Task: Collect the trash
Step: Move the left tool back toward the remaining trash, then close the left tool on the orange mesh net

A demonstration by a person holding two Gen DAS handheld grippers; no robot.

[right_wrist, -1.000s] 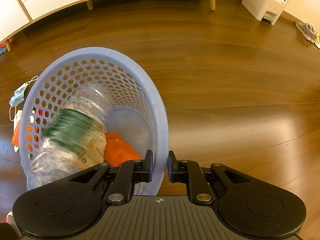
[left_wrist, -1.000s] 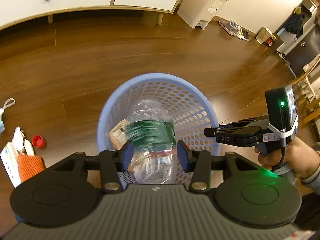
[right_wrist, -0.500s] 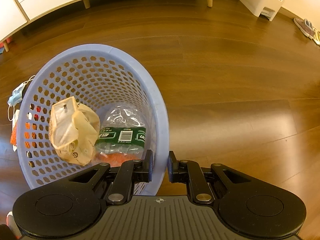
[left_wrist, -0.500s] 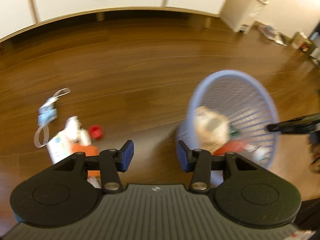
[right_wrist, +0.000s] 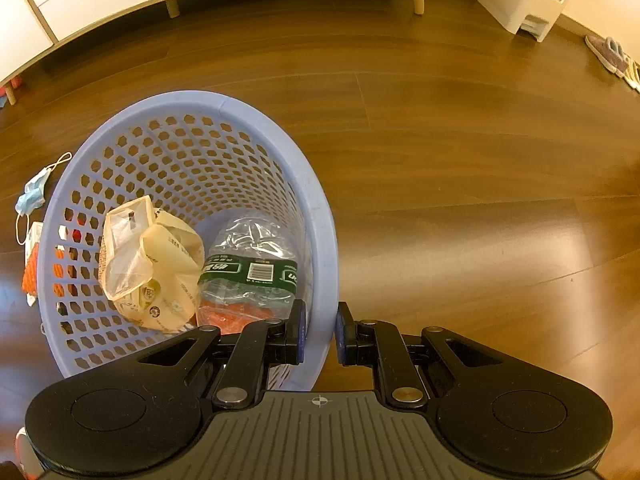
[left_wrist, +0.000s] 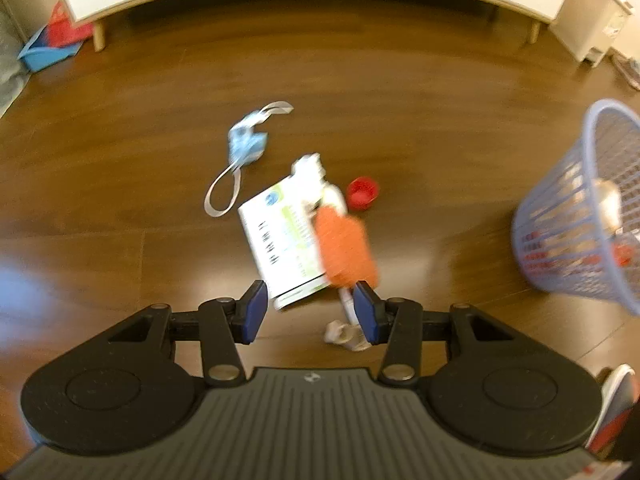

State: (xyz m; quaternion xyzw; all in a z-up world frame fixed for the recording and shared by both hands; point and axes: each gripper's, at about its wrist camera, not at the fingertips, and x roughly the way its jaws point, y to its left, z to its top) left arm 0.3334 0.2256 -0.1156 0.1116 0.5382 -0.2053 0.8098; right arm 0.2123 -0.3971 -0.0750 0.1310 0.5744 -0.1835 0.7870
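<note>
The right gripper (right_wrist: 319, 332) pinches the rim of the perforated blue plastic basket (right_wrist: 320, 216), which holds a crumpled bottle (right_wrist: 252, 268) and a beige bag (right_wrist: 156, 268). The left gripper (left_wrist: 307, 312) gapes wide and empty above floor litter (a flat white box (left_wrist: 280, 240), an orange netted wad (left_wrist: 344, 248)).

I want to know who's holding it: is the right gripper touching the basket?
Touching. The right wrist view shows the right gripper with its jaws shut on the basket rim.

I see a lavender perforated basket (right_wrist: 320, 240) holding a crushed bottle (right_wrist: 252, 268) and beige wrapper (right_wrist: 152, 268); a white box (left_wrist: 280, 236), orange scrap (left_wrist: 344, 244), red cap (left_wrist: 362, 193) and blue mask (left_wrist: 245, 145) lie on the floor.
</note>
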